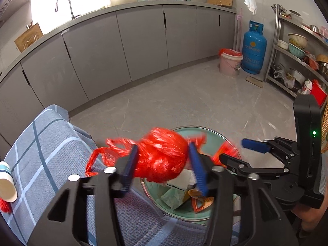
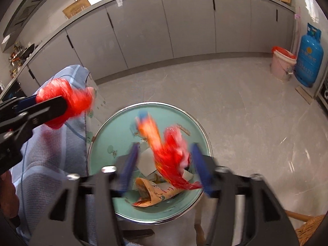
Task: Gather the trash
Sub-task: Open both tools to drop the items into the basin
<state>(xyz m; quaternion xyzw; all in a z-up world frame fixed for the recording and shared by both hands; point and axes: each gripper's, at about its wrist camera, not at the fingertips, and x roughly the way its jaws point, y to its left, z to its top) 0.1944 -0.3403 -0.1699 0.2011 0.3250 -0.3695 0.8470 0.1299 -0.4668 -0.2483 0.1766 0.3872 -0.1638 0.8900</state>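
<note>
Both claws hang above a pale green bin (image 2: 106, 135) with a shiny metal rim that stands on the grey tiled floor (image 1: 184, 102). Left claw (image 1: 162, 160) has its blue pads spread, and a crumpled red plastic bag (image 1: 162, 153) sits blurred between them; whether the pads press on it I cannot tell, though the left pad seems just beside the plastic and the right one at its edge. Right claw (image 2: 164, 164) also stands released, its pads apart, with a red and orange wrapper (image 2: 168, 153) smeared by motion in the gap, touching neither pad clearly, right over the bin's mouth. Inside the bin lie a white scrap of paper (image 2: 146, 162) and an orange printed packet (image 2: 155, 192). Beside the bin, to the left, is a surface covered with a blue-grey checked cloth (image 1: 51, 143), where a paper cup (image 1: 7, 184) lies on its side at the edge. Far off stand a blue gas cylinder (image 1: 254, 49) and a pink bucket (image 1: 229, 65) lined with red plastic, near the grey cabinets (image 1: 143, 41).
</note>
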